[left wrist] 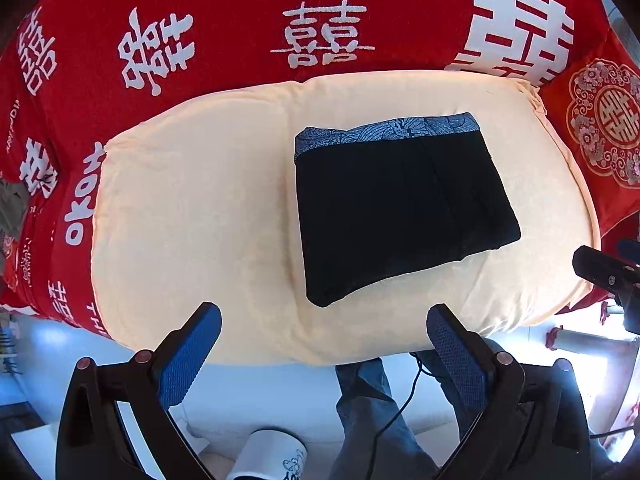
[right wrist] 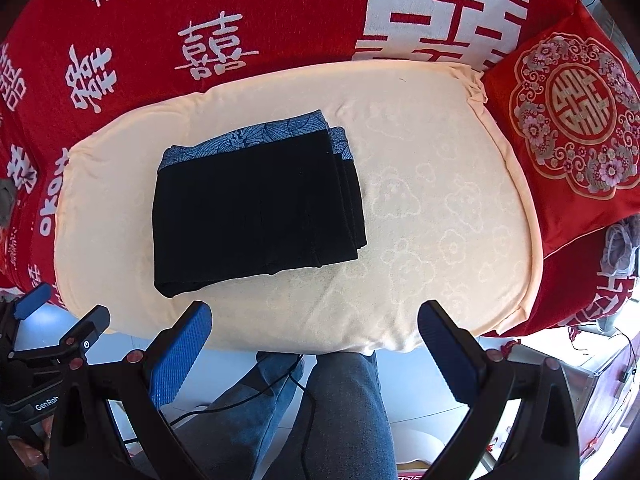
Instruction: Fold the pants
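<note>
Left gripper (left wrist: 324,320) is being held wide open, nothing gripped, its blue pads (left wrist: 188,356) being kept just short of the near edge of the cream cushion (left wrist: 192,216). Right gripper (right wrist: 314,320) is likewise being held spread wide and empty, hovering at the same near edge; in the left wrist view its black body is being glimpsed at 3 o'clock.

Pants (left wrist: 400,208) are lying folded into a compact black rectangle on the cushion, patterned blue-grey waistband (left wrist: 384,130) being shown along the far edge at 12 o'clock. In the right wrist view the pants (right wrist: 256,208) are being seen toward 10 o'clock of the gripper, layered edges being stacked along the bundle's right side. The near corner of the bundle is being kept apart from both sets of pads.

Bare cushion is being left open on all sides of the bundle: a broad stretch toward 9 o'clock in the left view, a broad stretch toward 3 o'clock in the right view. The cushion is being bordered by red bedding (left wrist: 240,8) with white characters; a red embroidered pillow (right wrist: 572,120) is touching its corner at 2 o'clock. A person's jeans-clad legs (right wrist: 344,412) are being seen at 6 o'clock, below the cushion's near edge.
</note>
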Demonstrator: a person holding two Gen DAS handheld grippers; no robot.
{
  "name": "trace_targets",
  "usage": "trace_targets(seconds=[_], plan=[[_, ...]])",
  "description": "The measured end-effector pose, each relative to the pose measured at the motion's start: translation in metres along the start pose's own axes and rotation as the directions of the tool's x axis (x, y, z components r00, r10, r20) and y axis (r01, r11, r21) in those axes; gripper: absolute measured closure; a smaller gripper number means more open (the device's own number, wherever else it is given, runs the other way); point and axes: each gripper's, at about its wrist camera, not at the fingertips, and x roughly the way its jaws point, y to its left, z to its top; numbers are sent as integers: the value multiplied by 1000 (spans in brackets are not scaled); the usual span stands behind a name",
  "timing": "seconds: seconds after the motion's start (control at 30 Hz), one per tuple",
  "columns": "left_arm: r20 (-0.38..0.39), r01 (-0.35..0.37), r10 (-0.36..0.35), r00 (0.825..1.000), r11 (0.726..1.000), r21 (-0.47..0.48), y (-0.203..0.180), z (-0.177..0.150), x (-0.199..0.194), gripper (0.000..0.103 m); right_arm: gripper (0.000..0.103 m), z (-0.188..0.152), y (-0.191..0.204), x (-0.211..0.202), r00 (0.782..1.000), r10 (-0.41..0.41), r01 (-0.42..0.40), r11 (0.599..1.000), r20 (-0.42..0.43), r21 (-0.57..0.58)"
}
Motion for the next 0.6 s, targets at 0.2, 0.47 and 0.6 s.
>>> trace_targets(seconds=[0.2, 0.47, 0.6], plan=[[10, 10, -10, 1000, 1000, 6, 1, 0, -3, 0, 0, 1, 5, -6, 1000, -15, 15, 1000, 19, -12], [25, 12, -12, 1000, 1000, -5, 6, -1, -9, 0, 0, -2, 17, -5, 1000, -13, 14, 999, 19, -43], [29, 6, -6, 1000, 1000, 0, 8, -1, -10, 0, 0, -2, 20, -5, 1000, -11, 12, 999, 21, -46]])
